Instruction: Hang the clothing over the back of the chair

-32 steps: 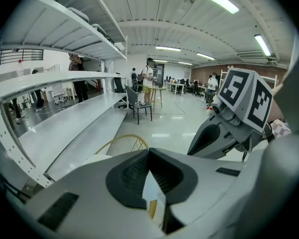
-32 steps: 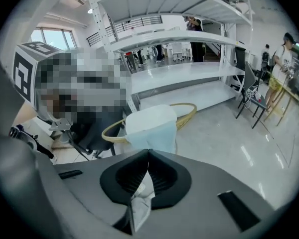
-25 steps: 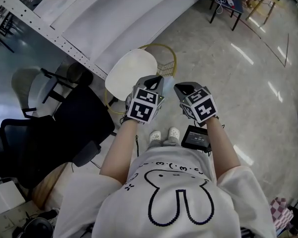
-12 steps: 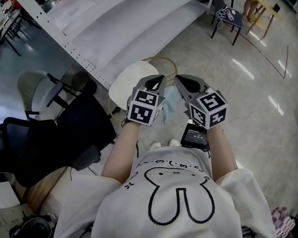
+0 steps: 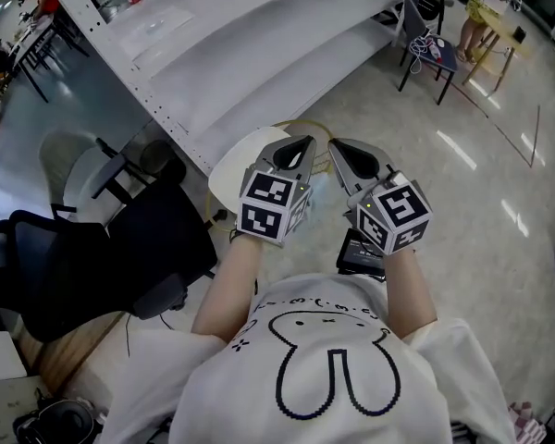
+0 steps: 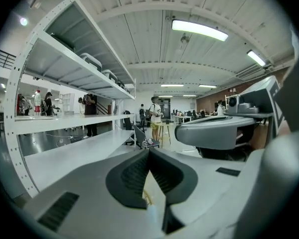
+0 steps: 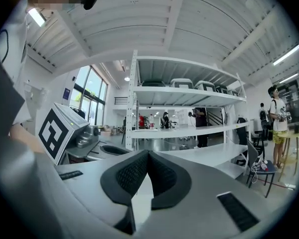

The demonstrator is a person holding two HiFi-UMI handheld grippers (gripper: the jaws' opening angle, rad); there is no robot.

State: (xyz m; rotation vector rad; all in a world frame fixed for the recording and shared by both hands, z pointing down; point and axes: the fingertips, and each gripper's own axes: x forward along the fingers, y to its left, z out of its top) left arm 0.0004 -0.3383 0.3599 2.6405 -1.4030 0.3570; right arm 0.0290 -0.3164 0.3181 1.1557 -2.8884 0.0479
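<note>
Both grippers are held up side by side in front of the person's chest, pointing away. My left gripper (image 5: 299, 144) and my right gripper (image 5: 339, 146) have their jaws shut. In the left gripper view a thin pale blue strip of the clothing (image 6: 154, 213) shows under the closed pads. In the head view the gripper bodies hide the garment. A white round chair seat (image 5: 233, 160) with a yellow wire frame (image 5: 305, 118) lies below the grippers. A black office chair (image 5: 69, 271) stands to the left.
White metal shelving (image 5: 222, 44) runs across the far side. A black box (image 5: 359, 252) lies on the floor by the person's feet. A dark chair (image 5: 430, 30) and a standing person are at the far right. Pale tiled floor (image 5: 481, 183) opens to the right.
Both grippers have risen and tipped up from pointing down to roughly level. The pale blue cloth seen between them half a second ago is now hidden behind the gripper bodies.
</note>
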